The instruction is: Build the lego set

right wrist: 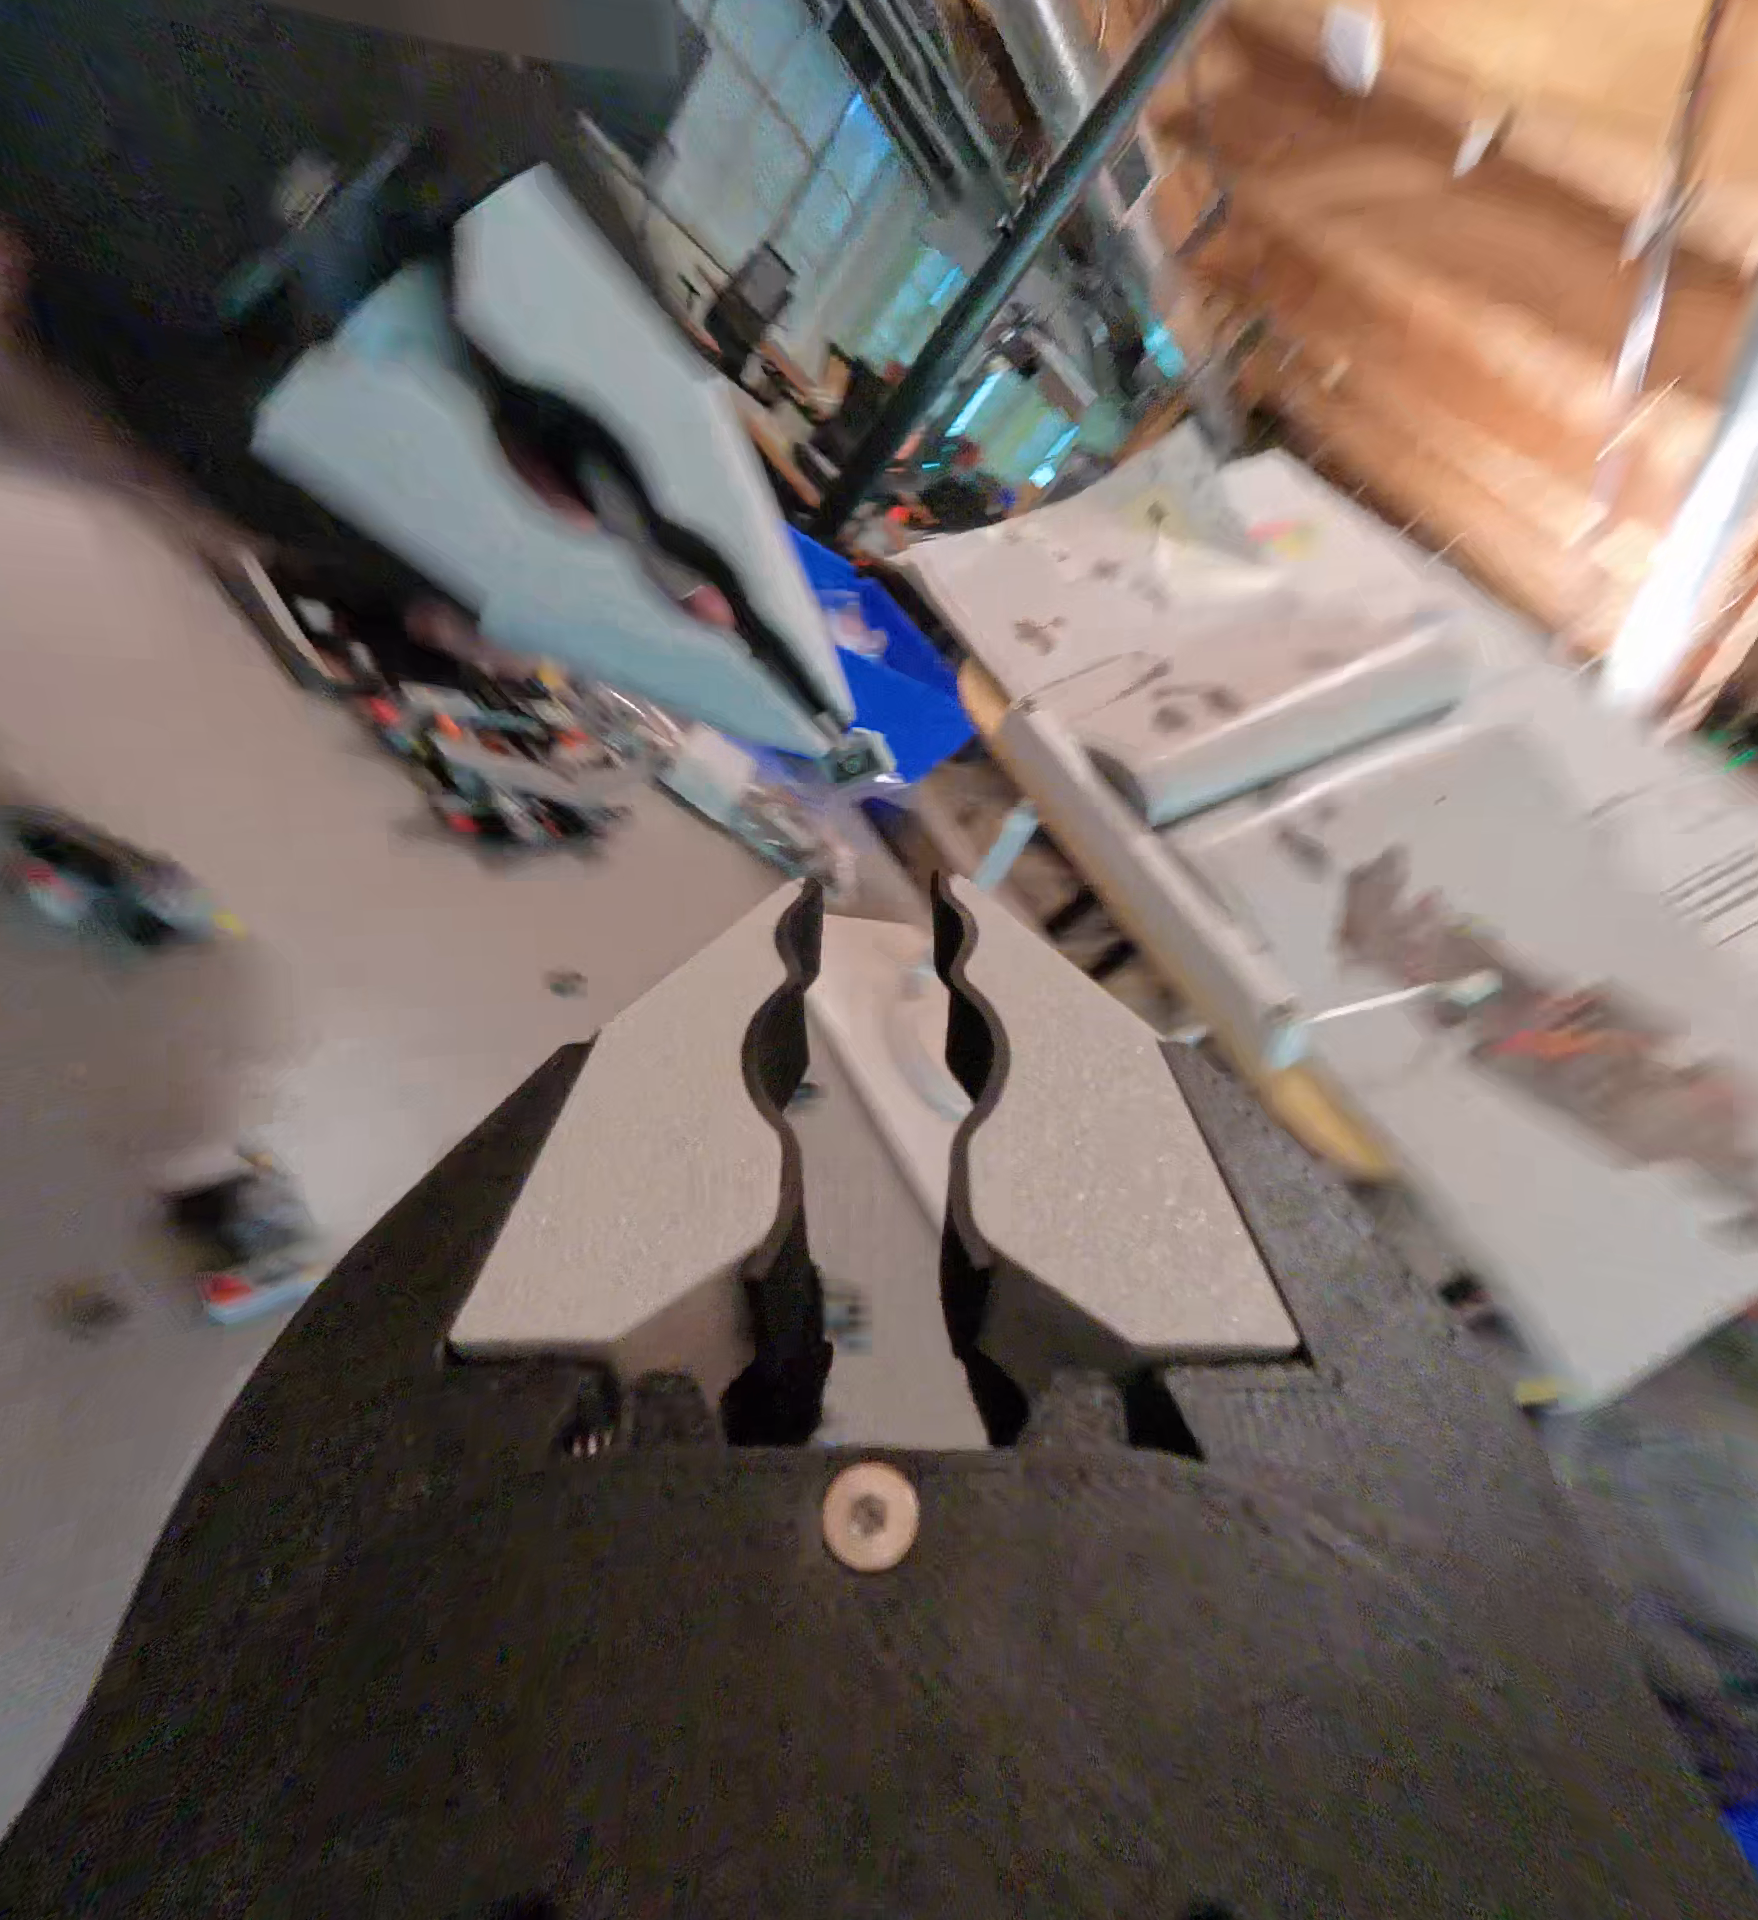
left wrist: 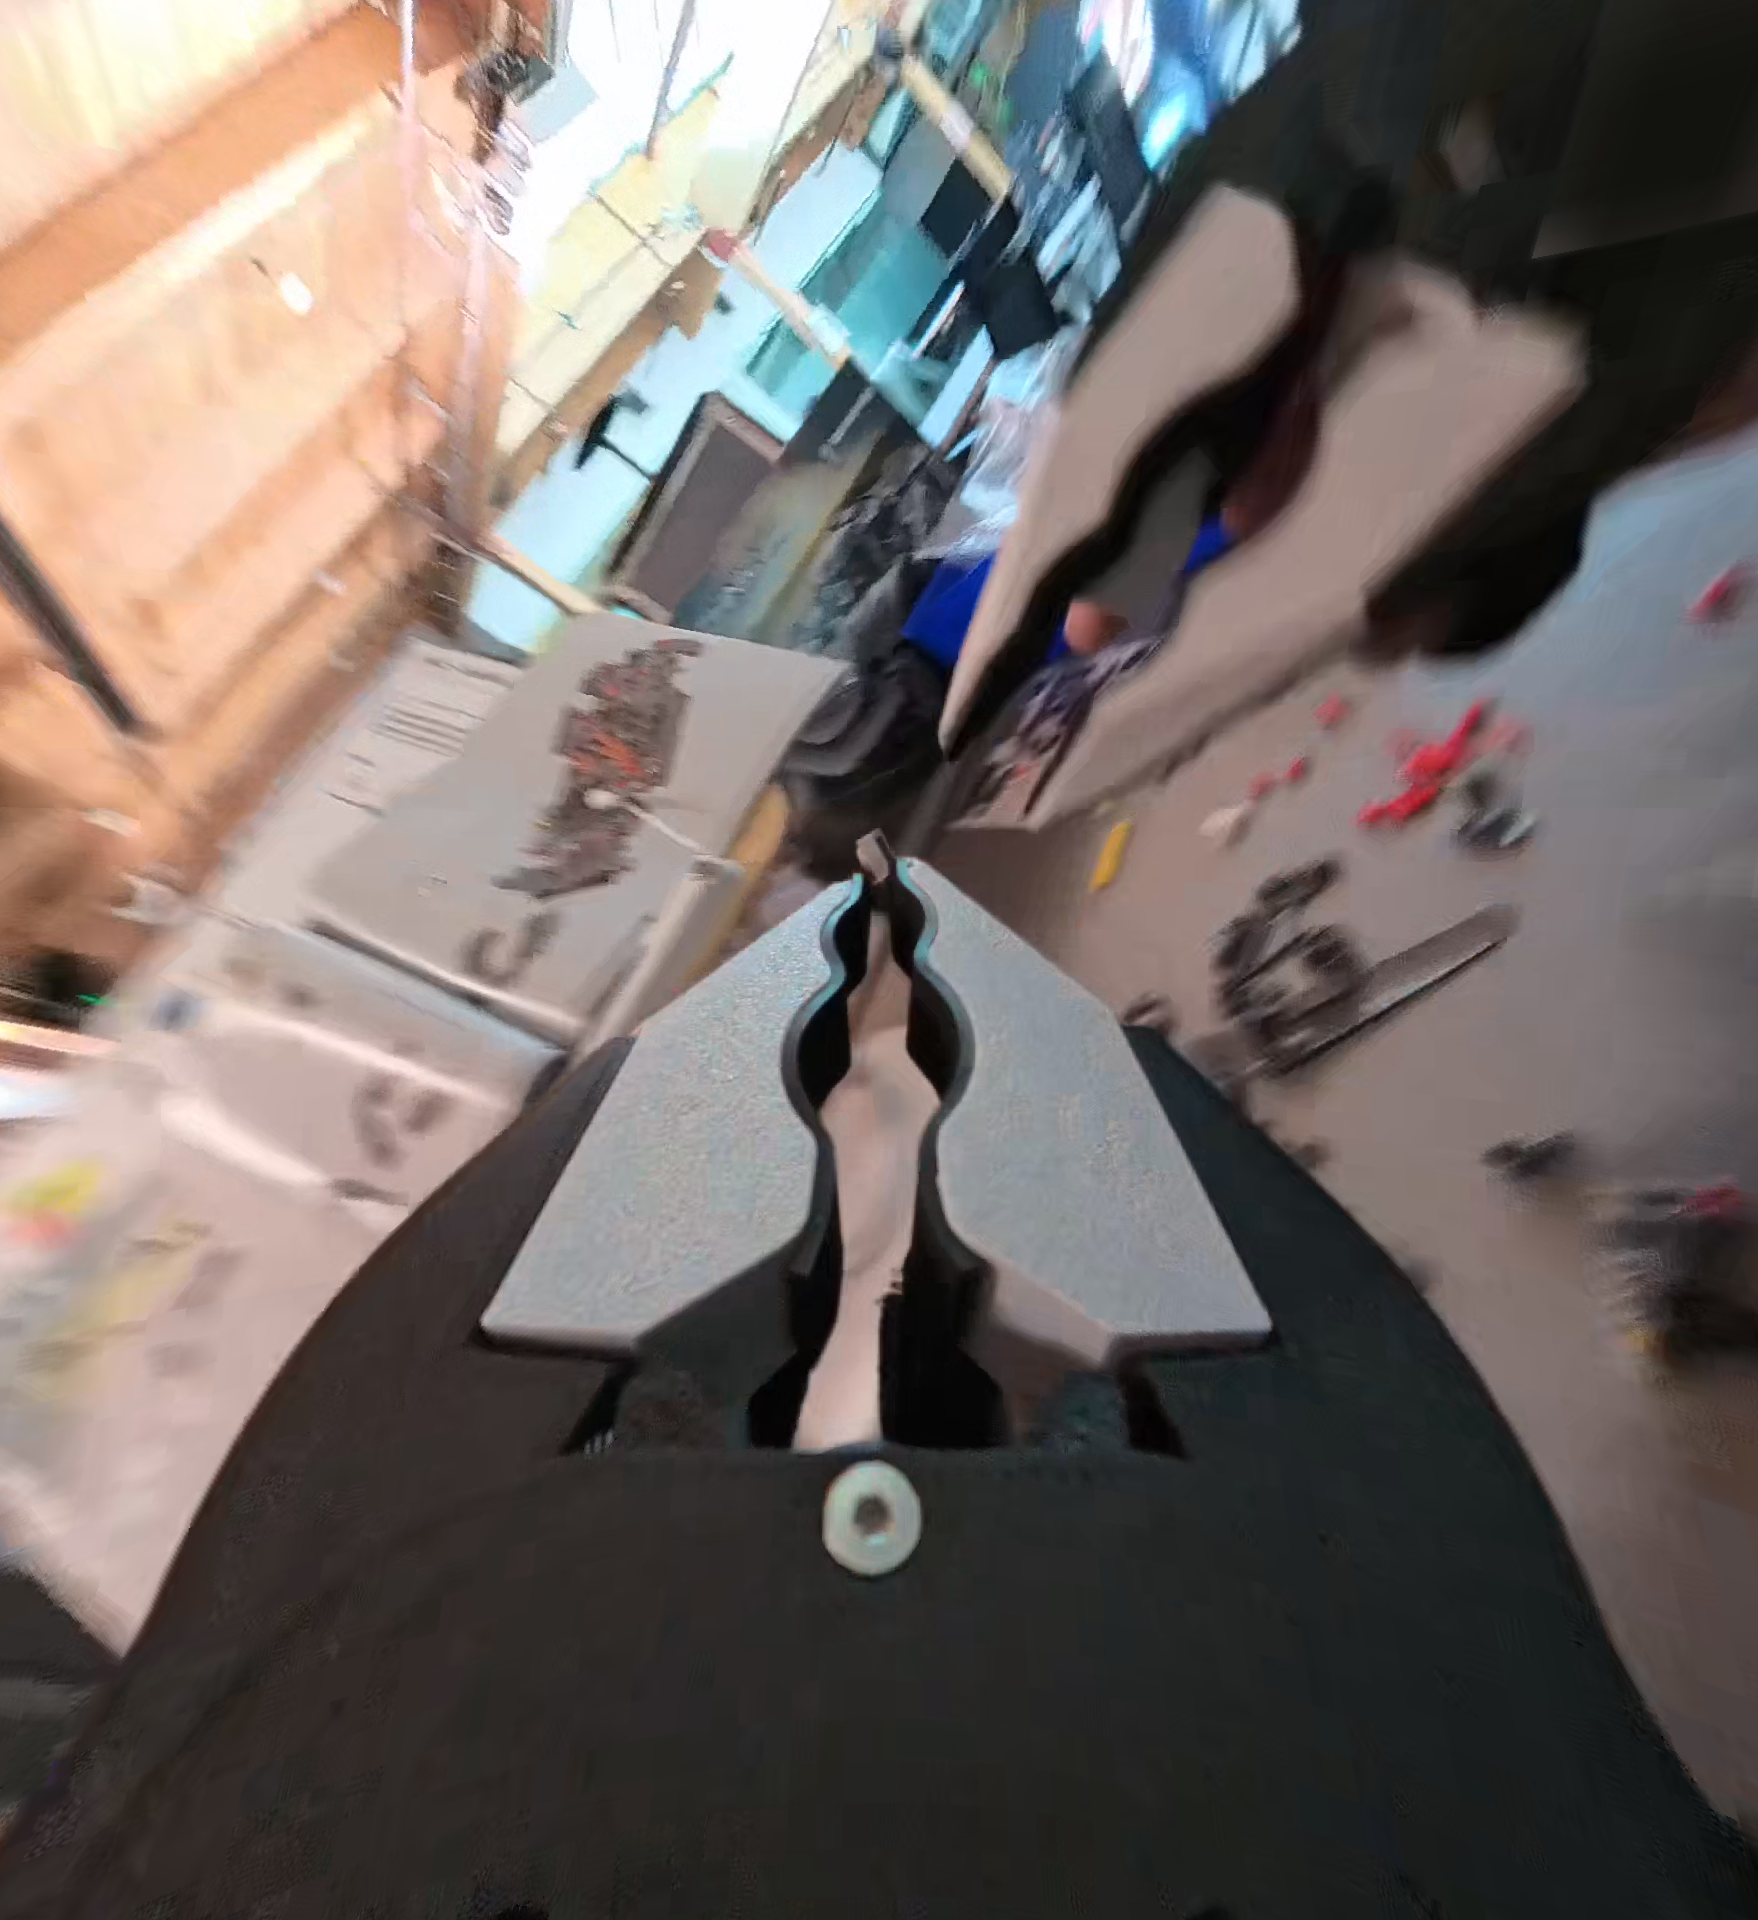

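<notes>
The left gripper (left wrist: pixel 880 878) is clamped on a small grey block (left wrist: pixel 873 854) that protrudes from its tips, raised above the grey table (left wrist: pixel 1685 987). The right gripper (right wrist: pixel 870 899) stands apart and bare, just beside it. Dark and red small parts (left wrist: pixel 1426 769) lie scattered on the table.

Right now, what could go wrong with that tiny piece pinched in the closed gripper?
1. The left gripper pinches the small grey block only at its very fingertips; it might slip out.
2. A dropped block could vanish among the scattered red and black small parts on the grey tabletop.
</notes>
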Demonstrator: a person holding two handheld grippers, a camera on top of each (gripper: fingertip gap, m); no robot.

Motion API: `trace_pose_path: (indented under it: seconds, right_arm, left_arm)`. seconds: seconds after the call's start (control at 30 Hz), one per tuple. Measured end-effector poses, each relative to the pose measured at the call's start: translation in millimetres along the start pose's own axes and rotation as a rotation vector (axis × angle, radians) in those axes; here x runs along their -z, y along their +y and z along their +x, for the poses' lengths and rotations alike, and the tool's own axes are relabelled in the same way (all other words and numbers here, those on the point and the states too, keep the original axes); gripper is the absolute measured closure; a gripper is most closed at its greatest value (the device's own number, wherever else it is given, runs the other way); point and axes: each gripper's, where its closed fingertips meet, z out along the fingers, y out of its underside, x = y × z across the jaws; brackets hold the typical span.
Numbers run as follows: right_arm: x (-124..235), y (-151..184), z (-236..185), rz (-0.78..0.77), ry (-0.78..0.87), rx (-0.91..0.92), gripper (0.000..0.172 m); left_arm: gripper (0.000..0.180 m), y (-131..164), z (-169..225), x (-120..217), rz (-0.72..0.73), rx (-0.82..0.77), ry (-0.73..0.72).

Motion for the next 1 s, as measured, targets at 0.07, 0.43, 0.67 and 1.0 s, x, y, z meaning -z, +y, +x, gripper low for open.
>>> trace_pose_path:
  seconds: [0.07, 0.43, 0.67, 1.0]
  right_arm:
    - [-1, -1, 9, 0.026, -0.104, -0.299, 0.152]
    - [-25, 24, -6, -0.093, -0.383, -0.708, 0.154]
    - [-31, 34, -12, -0.127, -0.418, -0.746, 0.161]
    - [-27, 35, -13, -0.102, -0.417, -0.712, 0.167]
  left_arm:
    - [0.18, 5, 0, -2, -0.044, -0.291, -0.094]
    - [0.179, 28, 22, -16, -0.1, -0.778, -0.164]
    - [0.179, 35, 27, -22, -0.095, -0.844, -0.14]
    - [0.172, 31, 29, -19, -0.058, -0.804, -0.15]
